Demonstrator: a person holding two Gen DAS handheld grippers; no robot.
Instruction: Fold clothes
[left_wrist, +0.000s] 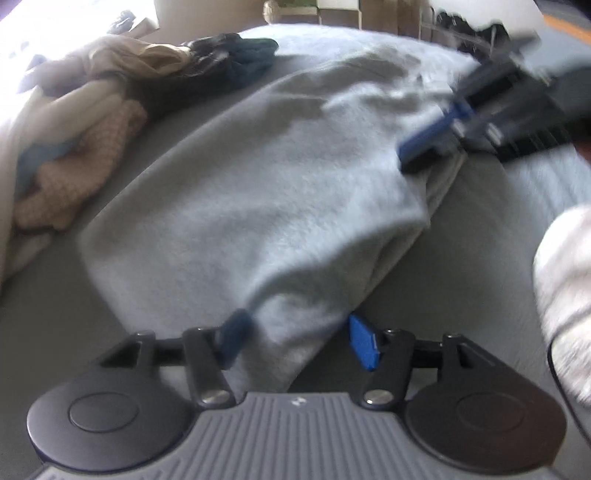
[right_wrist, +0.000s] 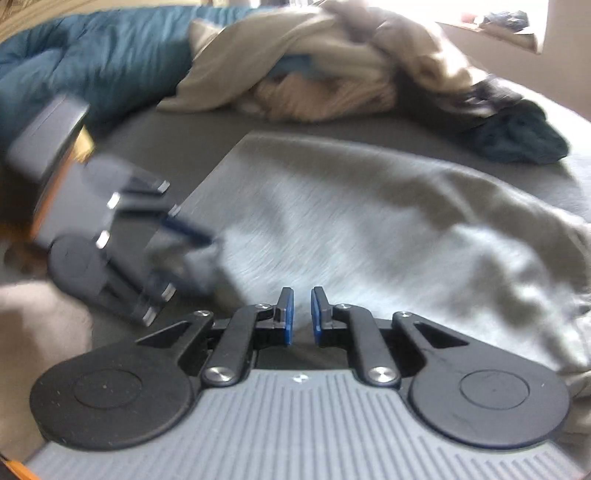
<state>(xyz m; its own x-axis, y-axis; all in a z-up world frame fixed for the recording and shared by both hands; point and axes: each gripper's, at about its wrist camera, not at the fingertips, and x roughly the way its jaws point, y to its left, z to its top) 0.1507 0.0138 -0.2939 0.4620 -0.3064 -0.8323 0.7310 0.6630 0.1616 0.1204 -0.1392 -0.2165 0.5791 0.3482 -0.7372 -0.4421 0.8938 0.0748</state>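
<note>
A light grey fleecy garment (left_wrist: 258, 184) lies folded over on a dark grey bed sheet (left_wrist: 55, 332). My left gripper (left_wrist: 299, 328) stands open at its near corner; the cloth lies between the blue pads (left_wrist: 364, 343), which do not press it. My right gripper (left_wrist: 413, 155) rests at the garment's right folded edge, its fingers together. In the right wrist view, my right gripper (right_wrist: 302, 291) shows only a narrow slit with nothing visible in it, and the garment (right_wrist: 369, 221) spreads just beyond its tips. The left gripper (right_wrist: 192, 251) is blurred at that view's left, at the garment's corner.
A heap of beige, cream and pink clothes (left_wrist: 92, 147) lies at the back left, with a dark teal knit (left_wrist: 251, 62) beside it. In the right wrist view the heap (right_wrist: 314, 74) sits behind the garment and a teal duvet (right_wrist: 92, 66) lies far left. Something pale and blurred (left_wrist: 565, 277) fills the right edge.
</note>
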